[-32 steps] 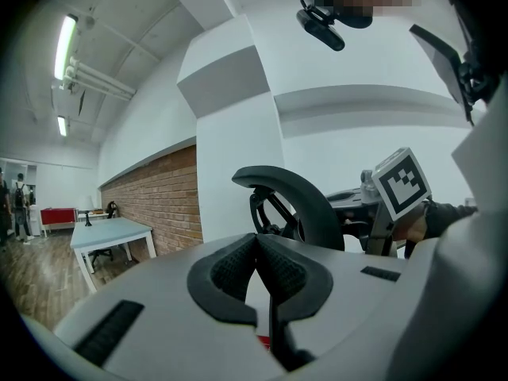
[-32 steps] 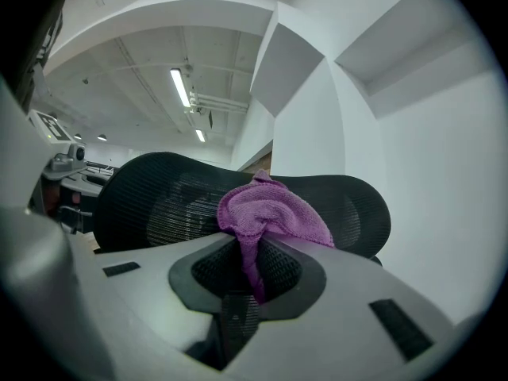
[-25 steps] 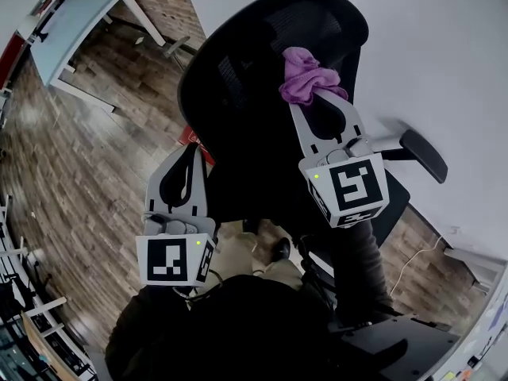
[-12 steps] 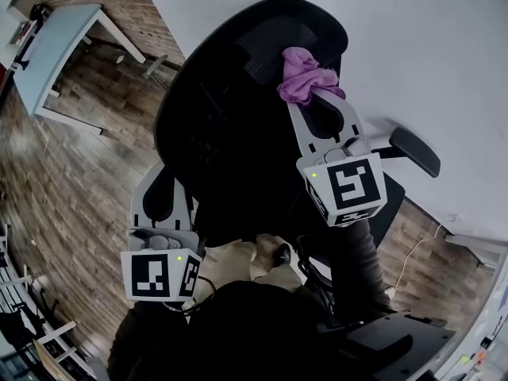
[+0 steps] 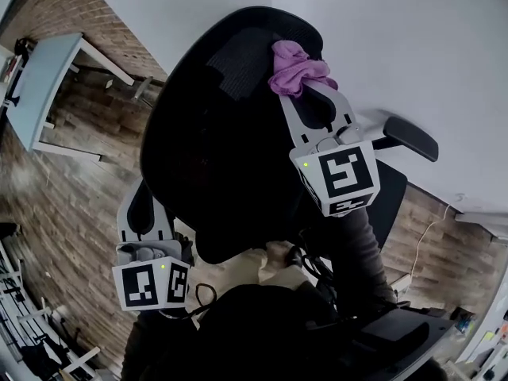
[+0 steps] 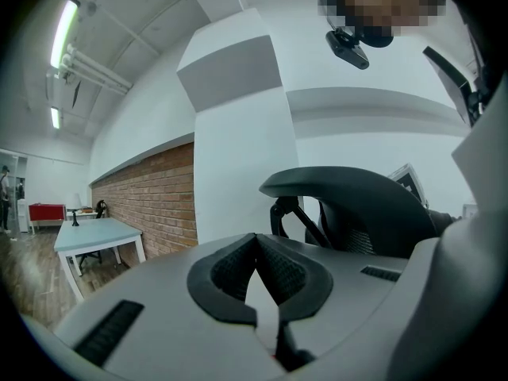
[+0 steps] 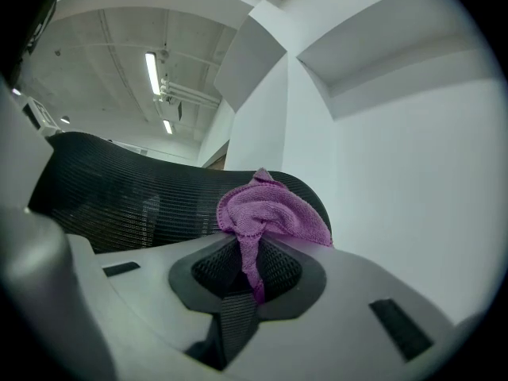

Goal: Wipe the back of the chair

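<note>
R gripper (image 5: 308, 86) pinches purple microfibre cloth (image 5: 292, 66) atop black mesh chair back (image 5: 214, 141); prob. mid-wipe, next drag down. L gripper (image 6: 255, 243) closed, empty.

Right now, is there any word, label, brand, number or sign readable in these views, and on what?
None readable.
The left gripper and right gripper carry only black-and-white square marker patterns, not letters.
The black mesh office chair and crumpled purple cloth show no label.
Coloured bits at the head view's lower right are too small to read.
</note>
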`<state>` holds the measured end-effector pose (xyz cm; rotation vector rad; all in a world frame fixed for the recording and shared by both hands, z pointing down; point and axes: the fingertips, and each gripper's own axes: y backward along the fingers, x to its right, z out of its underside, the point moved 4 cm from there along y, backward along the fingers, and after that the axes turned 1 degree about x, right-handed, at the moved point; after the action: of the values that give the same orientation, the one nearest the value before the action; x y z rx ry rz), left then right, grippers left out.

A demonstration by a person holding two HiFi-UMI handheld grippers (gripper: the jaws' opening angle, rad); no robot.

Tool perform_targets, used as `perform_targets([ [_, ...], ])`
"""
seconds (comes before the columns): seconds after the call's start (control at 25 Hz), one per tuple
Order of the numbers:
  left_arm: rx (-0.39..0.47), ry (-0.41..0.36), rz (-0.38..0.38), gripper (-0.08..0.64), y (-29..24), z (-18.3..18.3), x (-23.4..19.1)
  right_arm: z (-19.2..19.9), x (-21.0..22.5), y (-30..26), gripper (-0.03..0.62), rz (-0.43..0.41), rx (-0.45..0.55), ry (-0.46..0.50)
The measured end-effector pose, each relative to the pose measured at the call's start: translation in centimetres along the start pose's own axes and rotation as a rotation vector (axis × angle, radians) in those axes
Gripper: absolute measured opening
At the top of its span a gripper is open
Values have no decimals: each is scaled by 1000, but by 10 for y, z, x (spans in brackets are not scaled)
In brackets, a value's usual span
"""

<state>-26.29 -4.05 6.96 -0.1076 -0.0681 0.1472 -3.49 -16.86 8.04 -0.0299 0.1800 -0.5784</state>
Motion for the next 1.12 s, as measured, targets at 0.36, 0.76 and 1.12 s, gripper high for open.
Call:
perform_targets([
  [0.36, -24, -16, 4, 9, -13, 4, -8, -1, 28, -5, 54, 77, 21, -18],
  [0.76, -32, -36, 14, 9, -20, 7, -18, 2, 53, -5, 54, 148, 22, -4],
  [1.12, -43, -41, 25, 9, -25, 12, -26, 2, 73, -7, 54, 200, 23, 6],
])
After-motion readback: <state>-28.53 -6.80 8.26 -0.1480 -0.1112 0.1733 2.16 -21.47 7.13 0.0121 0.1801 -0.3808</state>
